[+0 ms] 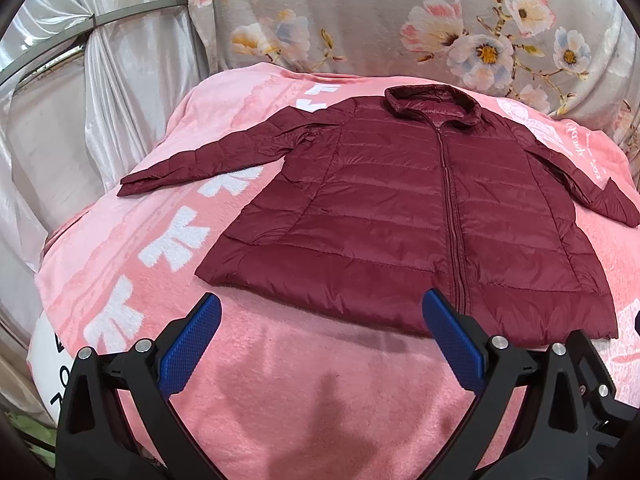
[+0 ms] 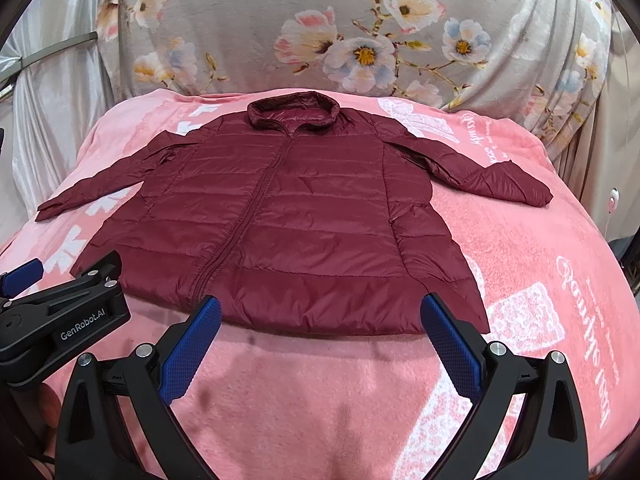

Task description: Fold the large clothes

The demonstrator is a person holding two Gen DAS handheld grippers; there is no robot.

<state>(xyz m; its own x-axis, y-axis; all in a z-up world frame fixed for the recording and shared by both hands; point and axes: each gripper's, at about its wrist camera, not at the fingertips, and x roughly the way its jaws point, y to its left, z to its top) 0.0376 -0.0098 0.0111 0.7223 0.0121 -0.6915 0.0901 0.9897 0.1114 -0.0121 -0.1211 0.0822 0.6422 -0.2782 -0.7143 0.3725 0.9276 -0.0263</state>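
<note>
Jacket: a maroon quilted jacket lies front-up and zipped on the pink blanket, collar toward the floral cloth behind it, hem toward the tools.

Sleeves: both are spread out from the jacket's body; the left sleeve runs long and flat, while the right sleeve is a bit bunched at the cuff.

Left tool: the left tool hovers just short of the jacket's hem, near the zip's lower end, fingers apart, holding nothing.

Right tool: the right tool hangs over the same hem on the jacket's right half, fingers spread wide, empty as well.

Step in hand: nothing looks folded yet, so I'd say the first fold is about to start, likely bringing a sleeve or a side panel in across the jacket's front.

Doing it well: the shell looks slick and puffy, so I'd pinch through both layers at an edge seam, not on the padded middle, lift low, and lay the fold parallel to the zip.

Risk: the fabric may slip free or spring open again, and dragging it could ruck the blanket under the jacket.
</note>
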